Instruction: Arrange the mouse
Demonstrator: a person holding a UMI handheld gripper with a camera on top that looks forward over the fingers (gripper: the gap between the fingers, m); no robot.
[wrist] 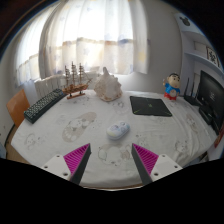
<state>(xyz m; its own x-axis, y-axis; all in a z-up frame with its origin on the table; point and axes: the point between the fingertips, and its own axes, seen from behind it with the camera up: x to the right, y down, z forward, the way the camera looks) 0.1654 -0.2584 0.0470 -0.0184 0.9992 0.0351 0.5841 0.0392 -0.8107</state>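
Observation:
A small white mouse [118,129] lies on the round table's patterned light cloth [70,130], a little beyond my fingers and about midway between them. A black mouse pad [151,105] lies further back, right of the mouse. My gripper [112,158] is open and empty, with its magenta pads [77,157] set wide apart above the cloth near the table's front edge.
A black keyboard [45,103] lies at the back left. A model sailing ship [76,80] and a white figurine [107,87] stand at the back. A blue toy figure [172,88] and a dark monitor [212,98] stand at the right. Curtained windows lie behind.

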